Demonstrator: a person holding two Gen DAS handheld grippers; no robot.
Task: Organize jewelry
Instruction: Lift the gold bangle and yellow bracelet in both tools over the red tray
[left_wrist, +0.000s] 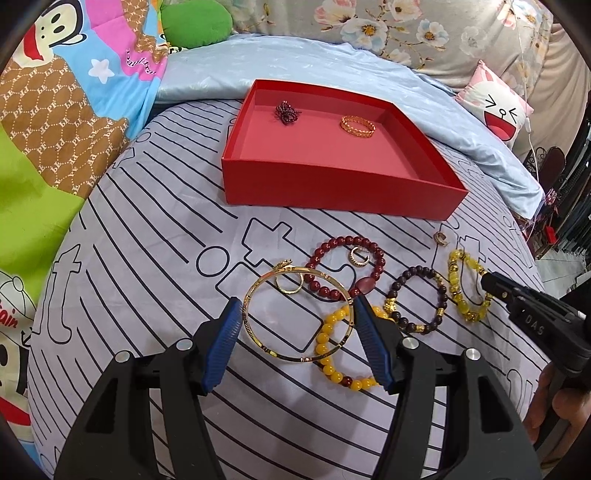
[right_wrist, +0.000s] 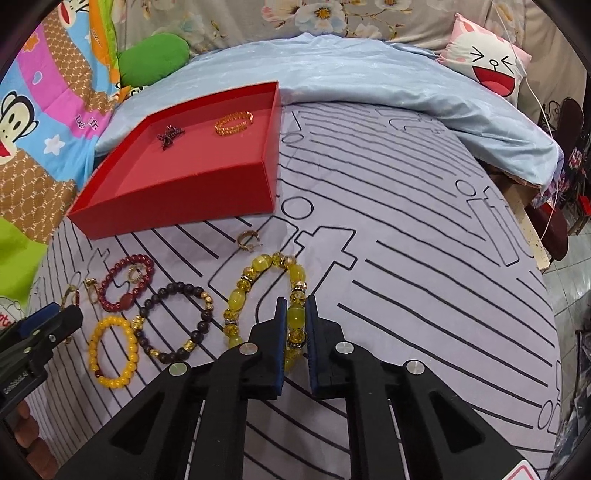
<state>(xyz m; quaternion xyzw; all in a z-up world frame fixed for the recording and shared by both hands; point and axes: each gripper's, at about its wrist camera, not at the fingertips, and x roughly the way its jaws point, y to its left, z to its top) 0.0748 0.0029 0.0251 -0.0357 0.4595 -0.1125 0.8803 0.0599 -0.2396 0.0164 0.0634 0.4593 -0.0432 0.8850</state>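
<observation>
A red box (left_wrist: 332, 188) (right_wrist: 177, 199) holds a gold bracelet (left_wrist: 357, 126) (right_wrist: 234, 122) and a dark beaded piece (left_wrist: 286, 111) (right_wrist: 169, 138). My left gripper (left_wrist: 297, 317) is closed onto the two sides of a gold bangle (left_wrist: 258, 336) lying on the bed. My right gripper (right_wrist: 296, 312) (left_wrist: 496, 290) is shut on the near side of a yellow-green bead bracelet (right_wrist: 236, 301) (left_wrist: 466, 284). Around lie a dark red bead bracelet (left_wrist: 345, 269) (right_wrist: 123, 282), a dark brown one (left_wrist: 417, 299) (right_wrist: 173, 321), a yellow one (left_wrist: 328, 347) (right_wrist: 112, 350), gold rings (left_wrist: 290, 286) and ear cuffs (left_wrist: 358, 256) (right_wrist: 248, 240).
The bed has a grey striped sheet (right_wrist: 406, 258). A blue quilt (left_wrist: 295, 62) lies behind the box, a cartoon blanket (left_wrist: 74, 92) at the left, a smiley pillow (right_wrist: 487, 62) at the back right. The bed edge drops off at the right.
</observation>
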